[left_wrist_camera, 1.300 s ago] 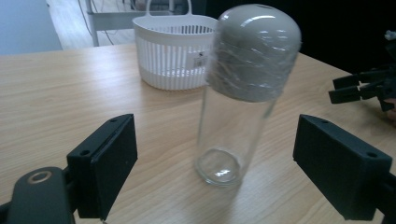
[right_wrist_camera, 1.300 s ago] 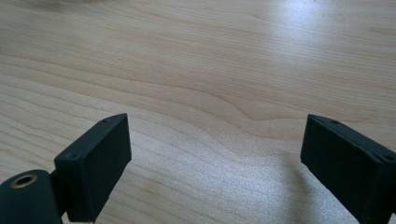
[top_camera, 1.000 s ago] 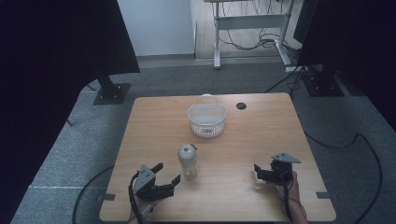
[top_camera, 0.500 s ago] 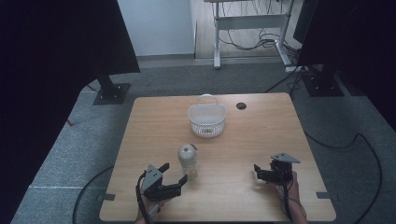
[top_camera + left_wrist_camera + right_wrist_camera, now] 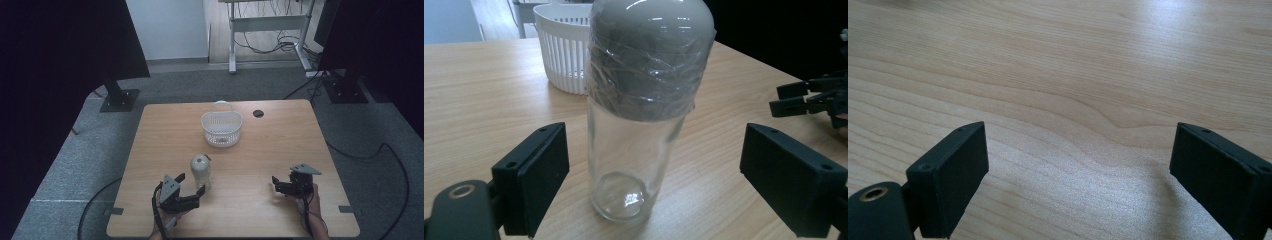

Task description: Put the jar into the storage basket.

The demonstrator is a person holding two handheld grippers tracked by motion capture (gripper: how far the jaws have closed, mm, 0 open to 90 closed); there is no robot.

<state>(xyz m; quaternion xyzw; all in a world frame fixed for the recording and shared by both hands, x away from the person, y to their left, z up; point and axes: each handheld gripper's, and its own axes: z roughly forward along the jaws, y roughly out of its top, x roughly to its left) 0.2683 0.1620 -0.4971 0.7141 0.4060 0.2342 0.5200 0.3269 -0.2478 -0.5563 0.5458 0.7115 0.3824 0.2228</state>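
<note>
One bottle (image 5: 644,115), one basket (image 5: 221,128), two grippers

Clear glass bottle (image 5: 634,150), matt wood table (image 5: 1073,75), white plastic basket (image 5: 221,127)

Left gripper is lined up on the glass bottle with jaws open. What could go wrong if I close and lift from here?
1. The bottle is tall, smooth glass under a heavy-looking grey cap; the left gripper, open around its lower body, may let it slip or tip.
2. One jaw touching first could knock it over, perhaps toward the white basket.
3. The right gripper rests open over bare table, too far away to steady it.
</note>
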